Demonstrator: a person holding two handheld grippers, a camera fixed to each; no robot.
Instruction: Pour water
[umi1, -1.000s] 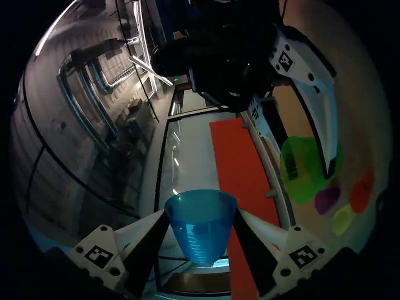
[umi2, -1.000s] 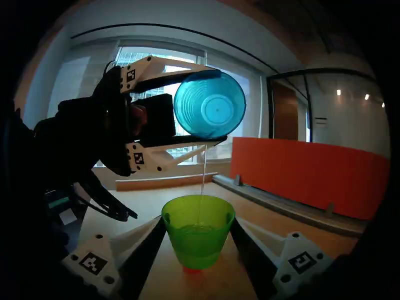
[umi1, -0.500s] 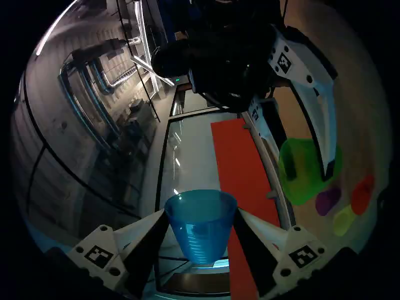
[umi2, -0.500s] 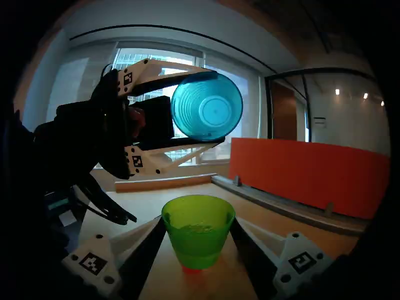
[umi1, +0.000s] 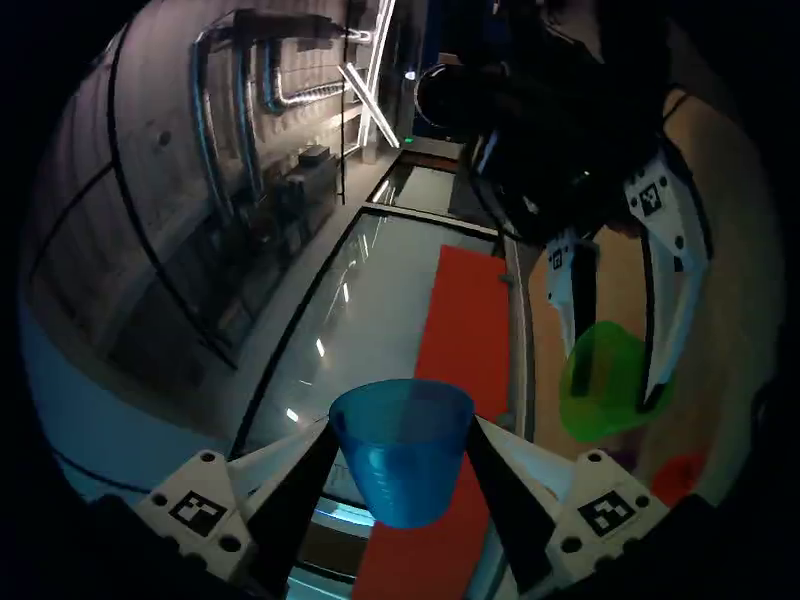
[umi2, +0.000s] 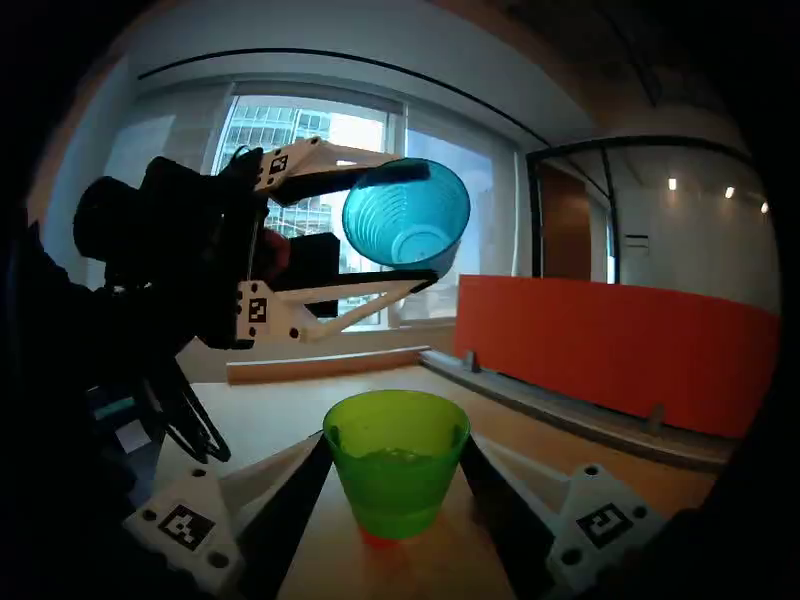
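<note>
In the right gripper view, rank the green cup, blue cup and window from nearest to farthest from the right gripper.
1. green cup, low centre, held in the right gripper.
2. blue cup, above, held by the left gripper.
3. window, far behind.

Entry: the thin water stream that ran a second ago from the blue cup (umi2: 405, 212) into the green cup (umi2: 396, 460) has stopped. We see the blue cup tipped back. In the right gripper view its base, earlier facing us squarely, now points down, with the rim turned up and away. In the left gripper view the room has swung round, and the green cup sits lower.
</note>
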